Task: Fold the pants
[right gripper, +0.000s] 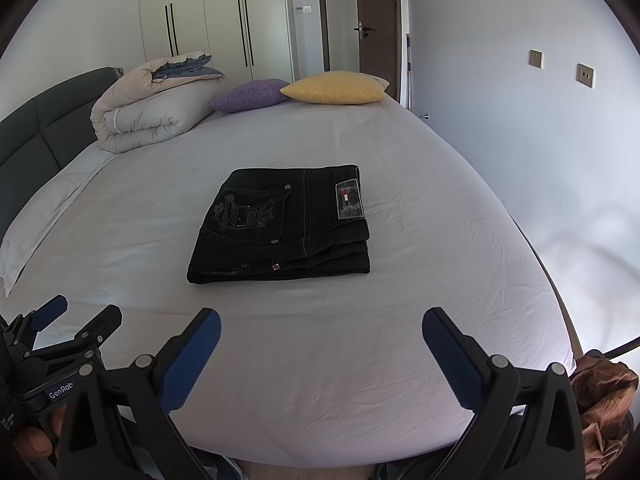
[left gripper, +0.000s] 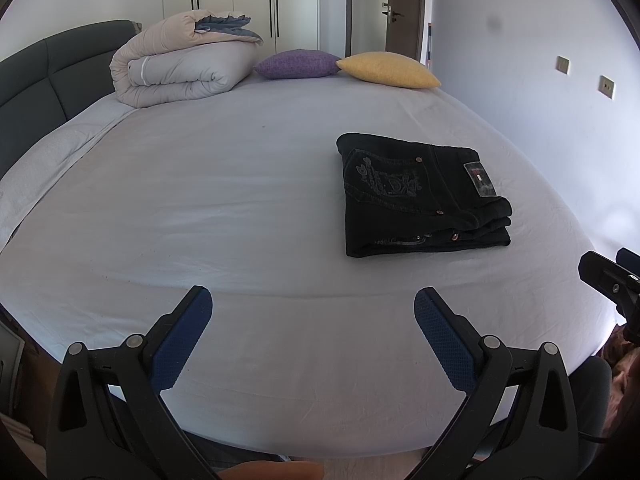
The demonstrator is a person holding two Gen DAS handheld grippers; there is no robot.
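Note:
Black pants (left gripper: 420, 196) lie folded in a compact rectangle on the white bed sheet, right of centre in the left wrist view and centred in the right wrist view (right gripper: 284, 224). The back pocket embroidery and waist label face up. My left gripper (left gripper: 314, 300) is open and empty, held over the near edge of the bed, left of the pants. My right gripper (right gripper: 322, 320) is open and empty, in front of the pants. The right gripper also shows at the right edge of the left wrist view (left gripper: 612, 276), and the left gripper shows at the lower left of the right wrist view (right gripper: 76, 314).
A rolled duvet (left gripper: 180, 60) lies at the head of the bed by the dark headboard (left gripper: 48, 68). A purple cushion (left gripper: 296, 64) and a yellow cushion (left gripper: 388, 68) lie at the far side. The wall (right gripper: 540, 140) runs close along the bed's right side.

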